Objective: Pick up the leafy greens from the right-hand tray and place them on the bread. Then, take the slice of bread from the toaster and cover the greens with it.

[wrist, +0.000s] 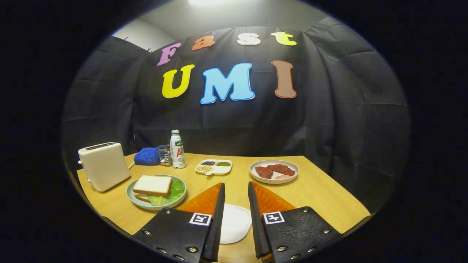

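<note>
On a pale green plate [136, 200] left of my fingers lies a sandwich: a lower slice of bread [140, 197], leafy greens [174, 190] spilling out to the right, and a white slice of bread [152, 185] on top. A cream toaster [104, 165] stands behind the plate at the table's left corner; I cannot see into its slot. My gripper [236, 185] hangs open above the table with nothing between its fingers. A white tray [235, 223] lies under and between the fingers, nothing showing on the part I see.
A plate [274, 179] with red meat pieces sits ahead to the right. A divided white dish [214, 167] of small foods stands in the middle. Behind it are a bottle [177, 149], a glass [165, 155] and a blue cloth [147, 156]. The wooden table [321, 197] ends near the booth wall.
</note>
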Demonstrator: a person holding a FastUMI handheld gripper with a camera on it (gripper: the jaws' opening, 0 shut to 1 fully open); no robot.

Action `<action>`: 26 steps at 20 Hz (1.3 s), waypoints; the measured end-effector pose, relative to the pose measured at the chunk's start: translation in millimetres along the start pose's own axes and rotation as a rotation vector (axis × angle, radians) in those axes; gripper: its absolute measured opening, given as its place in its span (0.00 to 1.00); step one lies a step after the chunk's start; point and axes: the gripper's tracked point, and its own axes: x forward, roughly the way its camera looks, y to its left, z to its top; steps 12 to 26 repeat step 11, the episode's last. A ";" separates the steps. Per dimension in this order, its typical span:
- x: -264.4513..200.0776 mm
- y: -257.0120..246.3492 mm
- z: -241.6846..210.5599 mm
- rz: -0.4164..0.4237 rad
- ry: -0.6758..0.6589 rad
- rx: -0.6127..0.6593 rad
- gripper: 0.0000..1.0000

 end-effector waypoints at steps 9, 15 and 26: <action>4.5 -135.0 6.1 -0.124 -0.095 -0.066 0.37; 5.4 -169.7 14.3 -0.154 -0.122 -0.034 0.37; 5.4 -169.7 14.3 -0.154 -0.122 -0.034 0.37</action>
